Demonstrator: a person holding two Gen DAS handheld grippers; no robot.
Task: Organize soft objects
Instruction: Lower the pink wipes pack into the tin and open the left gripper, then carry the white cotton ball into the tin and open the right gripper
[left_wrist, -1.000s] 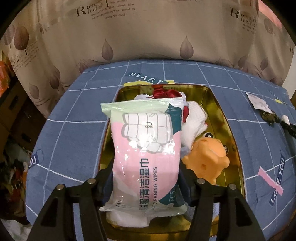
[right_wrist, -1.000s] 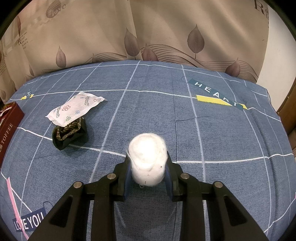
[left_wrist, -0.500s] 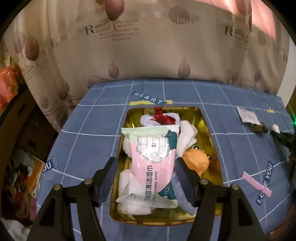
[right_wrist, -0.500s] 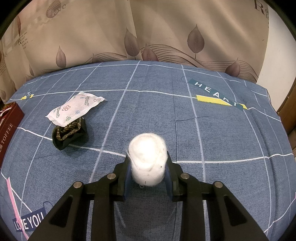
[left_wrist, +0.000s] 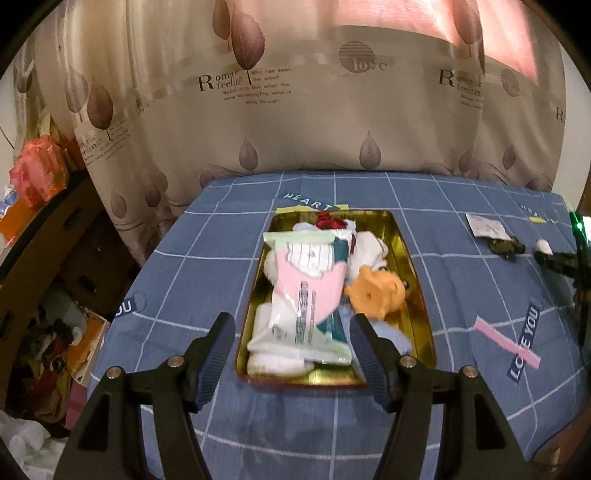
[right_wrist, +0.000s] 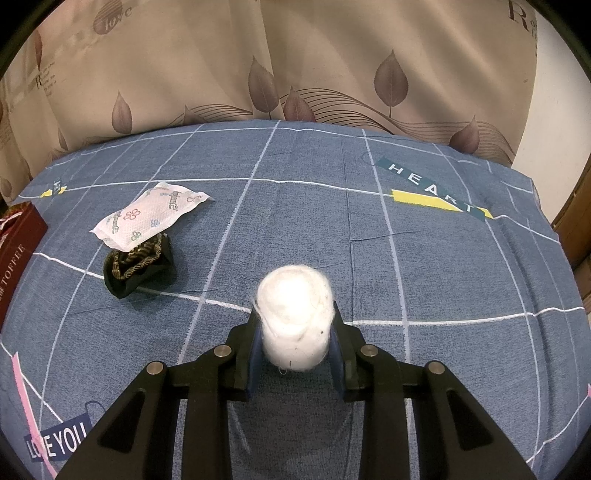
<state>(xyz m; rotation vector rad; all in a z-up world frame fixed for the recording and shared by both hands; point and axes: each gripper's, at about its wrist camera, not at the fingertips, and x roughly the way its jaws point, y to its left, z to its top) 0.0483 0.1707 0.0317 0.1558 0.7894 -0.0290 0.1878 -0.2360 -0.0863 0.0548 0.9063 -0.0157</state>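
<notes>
The left gripper (left_wrist: 291, 350) stands wide with nothing between its fingers, above the near end of the gold tray (left_wrist: 415, 280). The wipes pack (left_wrist: 308, 295) lies in the tray on top of white cloths and beside an orange plush toy (left_wrist: 375, 297), probably because that is where the soft things are gathered. The right gripper (right_wrist: 295, 343) squeezes a white cotton ball (right_wrist: 293, 317) over the blue worktop (right_wrist: 443, 266) (likely bound for the tray). 2 items wait near it: a small sachet (right_wrist: 151, 214) and a dark pouch (right_wrist: 138, 264).

Warm dim indoor light, slight motion blur, dark fisheye-bent corners.
</notes>
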